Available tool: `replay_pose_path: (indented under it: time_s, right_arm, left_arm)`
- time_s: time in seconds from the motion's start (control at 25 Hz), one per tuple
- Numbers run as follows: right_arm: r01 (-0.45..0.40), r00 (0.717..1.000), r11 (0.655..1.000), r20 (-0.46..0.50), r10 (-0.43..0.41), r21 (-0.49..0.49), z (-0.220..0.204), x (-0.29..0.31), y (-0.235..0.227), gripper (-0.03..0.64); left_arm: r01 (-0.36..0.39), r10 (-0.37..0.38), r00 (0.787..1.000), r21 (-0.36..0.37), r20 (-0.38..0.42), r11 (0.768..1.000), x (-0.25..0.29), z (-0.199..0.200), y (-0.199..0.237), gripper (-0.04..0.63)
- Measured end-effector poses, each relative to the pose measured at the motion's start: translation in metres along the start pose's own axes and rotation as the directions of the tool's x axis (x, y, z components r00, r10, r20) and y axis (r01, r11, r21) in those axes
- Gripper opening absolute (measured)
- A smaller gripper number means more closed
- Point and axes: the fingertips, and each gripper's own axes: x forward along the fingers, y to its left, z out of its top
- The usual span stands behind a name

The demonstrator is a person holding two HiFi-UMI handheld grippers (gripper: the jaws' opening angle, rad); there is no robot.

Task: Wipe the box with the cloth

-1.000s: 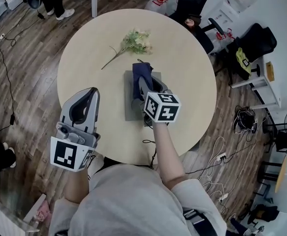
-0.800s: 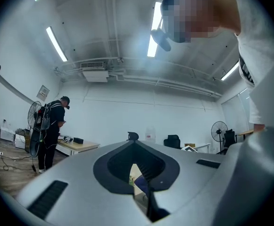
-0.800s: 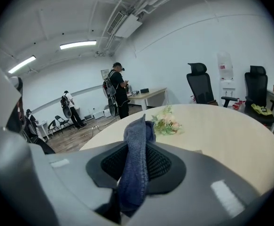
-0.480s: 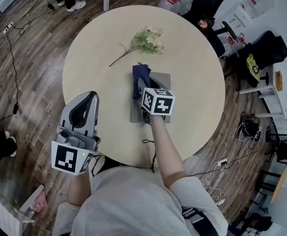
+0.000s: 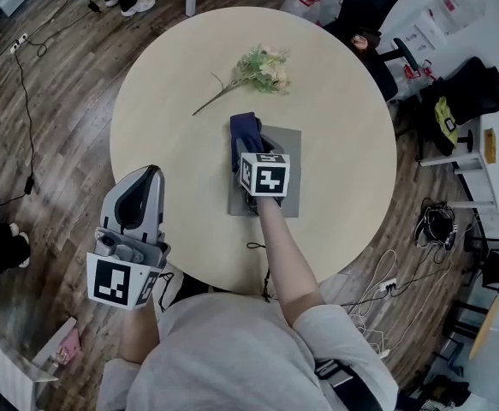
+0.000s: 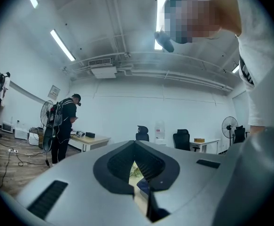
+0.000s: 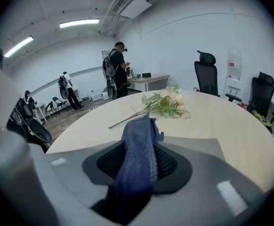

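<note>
A flat grey box lies in the middle of the round table. My right gripper rests over the box's left part, shut on a dark blue cloth that sticks out beyond the jaws onto the box's far left corner. In the right gripper view the blue cloth runs up between the jaws, with the grey box beneath. My left gripper hangs at the table's near left edge, pointing up and away, jaws closed together with nothing held; left gripper.
A sprig of artificial flowers lies on the far side of the table; flowers. Office chairs and cables stand around on the wooden floor. People stand at desks in the background.
The right gripper with the cloth has slid slightly toward the box's near left part. The head view shifted; the left gripper stayed low at the table's edge.
</note>
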Motion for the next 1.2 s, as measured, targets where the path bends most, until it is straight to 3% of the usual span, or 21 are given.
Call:
replay_pose_path:
  time_s: [0.08, 0.24, 0.64, 0.96, 1.2]
  right_arm:
    - [0.011, 1.000, 0.999, -0.014, -0.011, -0.031, -0.003, 0.004, 0.001, 0.128]
    - [0.023, 1.000, 0.998, -0.017, -0.024, -0.058, -0.002, 0.005, 0.000, 0.094]
    - [0.132, 0.990, 0.984, -0.023, -0.136, -0.115, -0.008, -0.007, -0.049, 0.084]
    - [0.181, 0.983, 0.982, -0.026, -0.183, -0.052, -0.011, -0.027, -0.078, 0.083]
    - [0.272, 0.961, 0.961, -0.035, -0.274, -0.048, -0.021, -0.043, -0.121, 0.081]
  left_arm:
    - [-0.001, 0.001, 1.000, 0.001, -0.003, 1.000, 0.000, -0.001, -0.001, 0.008]
    - [0.002, -0.002, 1.000, 0.003, -0.008, 1.000, 0.002, -0.001, -0.003, 0.008]
    - [0.026, -0.026, 1.000, 0.003, -0.012, 1.000, 0.009, -0.003, -0.015, 0.008]
    - [0.069, -0.069, 0.998, 0.007, -0.006, 0.998, 0.018, -0.002, -0.032, 0.008]
    - [0.092, -0.091, 0.996, 0.005, -0.005, 0.996, 0.023, -0.003, -0.040, 0.008]
